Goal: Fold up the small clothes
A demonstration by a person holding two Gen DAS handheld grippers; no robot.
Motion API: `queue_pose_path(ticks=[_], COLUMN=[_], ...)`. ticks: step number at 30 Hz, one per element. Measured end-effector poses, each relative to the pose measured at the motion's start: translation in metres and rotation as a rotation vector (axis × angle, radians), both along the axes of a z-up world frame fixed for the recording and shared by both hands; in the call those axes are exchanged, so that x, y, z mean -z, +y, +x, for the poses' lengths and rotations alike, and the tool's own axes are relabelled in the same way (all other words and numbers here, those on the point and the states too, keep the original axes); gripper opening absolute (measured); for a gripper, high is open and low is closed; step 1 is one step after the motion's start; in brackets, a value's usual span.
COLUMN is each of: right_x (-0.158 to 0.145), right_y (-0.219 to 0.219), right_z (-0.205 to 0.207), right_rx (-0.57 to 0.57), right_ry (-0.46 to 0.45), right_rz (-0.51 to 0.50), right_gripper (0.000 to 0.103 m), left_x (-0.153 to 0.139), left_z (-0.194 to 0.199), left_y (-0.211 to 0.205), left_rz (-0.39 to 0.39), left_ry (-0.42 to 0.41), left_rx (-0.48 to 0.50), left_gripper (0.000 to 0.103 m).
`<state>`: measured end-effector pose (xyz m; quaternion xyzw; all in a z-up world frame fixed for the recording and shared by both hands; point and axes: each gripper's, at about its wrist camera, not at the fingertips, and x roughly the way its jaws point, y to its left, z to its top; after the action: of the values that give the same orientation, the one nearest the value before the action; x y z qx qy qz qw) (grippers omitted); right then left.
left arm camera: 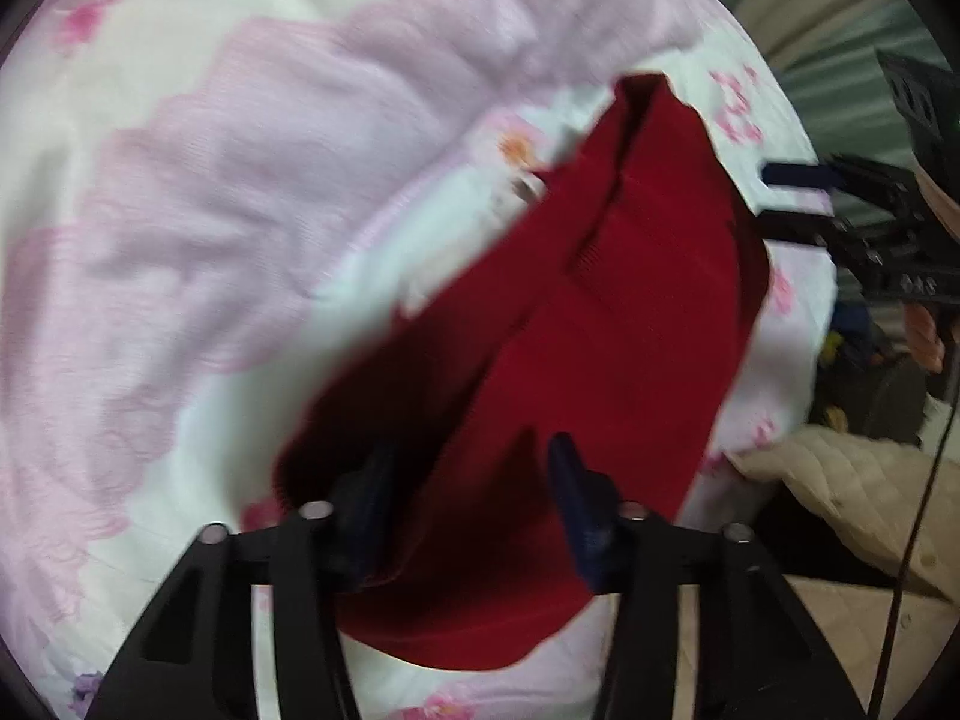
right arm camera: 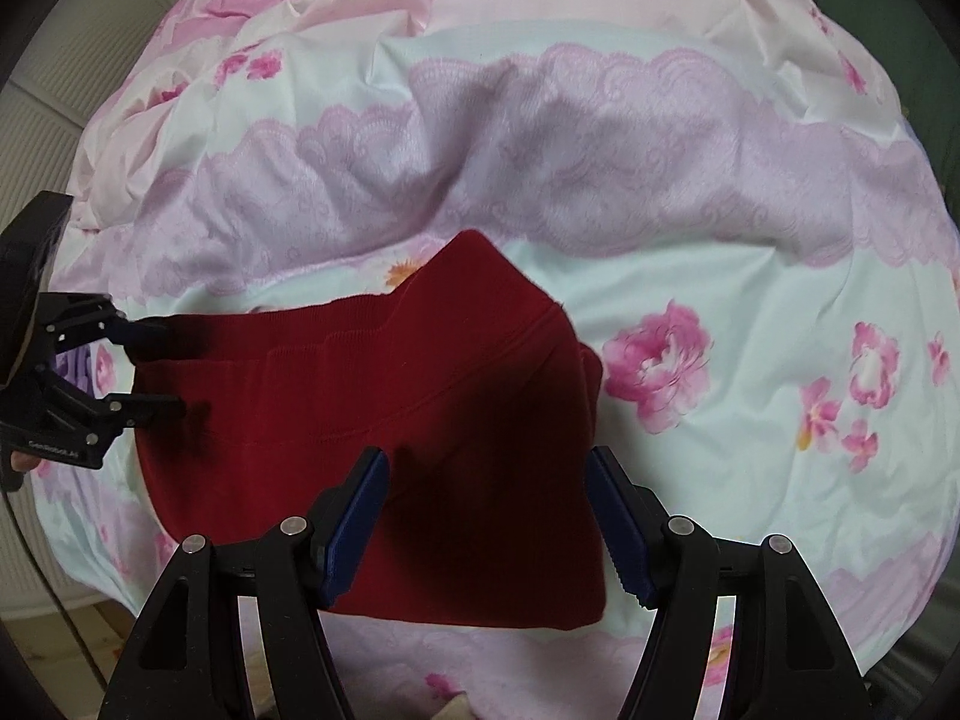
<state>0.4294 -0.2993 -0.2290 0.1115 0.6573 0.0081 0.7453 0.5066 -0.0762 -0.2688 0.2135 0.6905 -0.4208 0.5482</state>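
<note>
A small dark red knit garment lies partly folded on a pink floral bedcover; it also shows in the left wrist view. My left gripper is open, its blue pads straddling the garment's near edge; in the right wrist view it shows at the garment's left edge. My right gripper is open and empty, hovering over the garment's lower right part; in the left wrist view it shows open at the garment's far side.
The bedcover fills most of both views and is rumpled. A beige quilted item lies off the bed edge at the right. A white panelled wall stands at the left.
</note>
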Motion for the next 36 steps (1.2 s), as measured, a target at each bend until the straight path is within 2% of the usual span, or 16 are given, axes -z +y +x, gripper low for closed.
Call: queue_pose_path(ticks=[3,6,7,9,10,11,14,17,21,25,28,30,32,33,34,36], right_x=[0.000,0.003,0.005,0.008,0.009,0.009,0.008,0.008,0.007,0.015,0.025,0.038,0.048,0.053,0.057,0.060], right_y=[0.001,0.002,0.002,0.003,0.004,0.003,0.003,-0.001,-0.004,-0.002,-0.003,-0.006,-0.010,-0.013,-0.015,-0.019], right_z=[0.000,0.000,0.000,-0.001,-0.001,-0.001,-0.003,-0.005,-0.005,0.001,0.008,0.012,0.015,0.015,0.016,0.014], right_rx=[0.005,0.008,0.009,0.013,0.013,0.013,0.011,0.024,0.041,0.030,0.036,0.043,0.054,0.061,0.067,0.092], right_ry=[-0.004,0.001,0.008,0.019,0.021,0.021,0.016,0.016,0.007,0.003,-0.014,0.009,0.007,0.008,0.016,0.014], right_rz=[0.003,0.008,0.008,0.007,0.007,0.006,-0.007,0.000,0.008,-0.032,-0.061,-0.096,-0.065,-0.056,-0.049,-0.043], right_gripper=[0.068,0.068,0.068,0.068,0.068,0.068,0.068,0.068,0.068,0.068,0.068,0.068,0.053,0.028,0.017,0.014], left_x=[0.002,0.013,0.013,0.011,0.004,-0.003,-0.036,-0.049,-0.027,-0.002,0.005,0.004,0.006,0.007,0.008,0.009], left_z=[-0.003,-0.001,-0.001,-0.002,-0.004,-0.007,-0.006,0.011,0.031,0.026,0.025,0.025,0.025,0.025,0.025,0.024], left_y=[-0.001,-0.004,-0.005,-0.009,-0.009,-0.009,-0.004,0.004,0.005,-0.001,-0.001,-0.001,0.000,0.000,0.001,0.000], left_rz=[0.000,0.021,0.033,0.056,0.048,0.039,-0.016,-0.039,0.001,0.038,0.045,0.047,0.052,0.052,0.053,0.056], left_ry=[-0.001,0.004,-0.029,-0.091,-0.117,-0.142,-0.258,-0.272,-0.252,-0.249,-0.245,-0.251,-0.250,-0.247,-0.247,-0.251], left_rx=[0.022,-0.035,-0.051,-0.077,-0.089,-0.095,-0.133,-0.208,-0.257,-0.239,-0.243,-0.242,-0.248,-0.254,-0.261,-0.273], left_gripper=[0.041,0.041,0.029,0.019,0.009,0.006,0.005,0.005,0.005,0.005,0.006,0.006,0.006,0.006,0.007,0.012])
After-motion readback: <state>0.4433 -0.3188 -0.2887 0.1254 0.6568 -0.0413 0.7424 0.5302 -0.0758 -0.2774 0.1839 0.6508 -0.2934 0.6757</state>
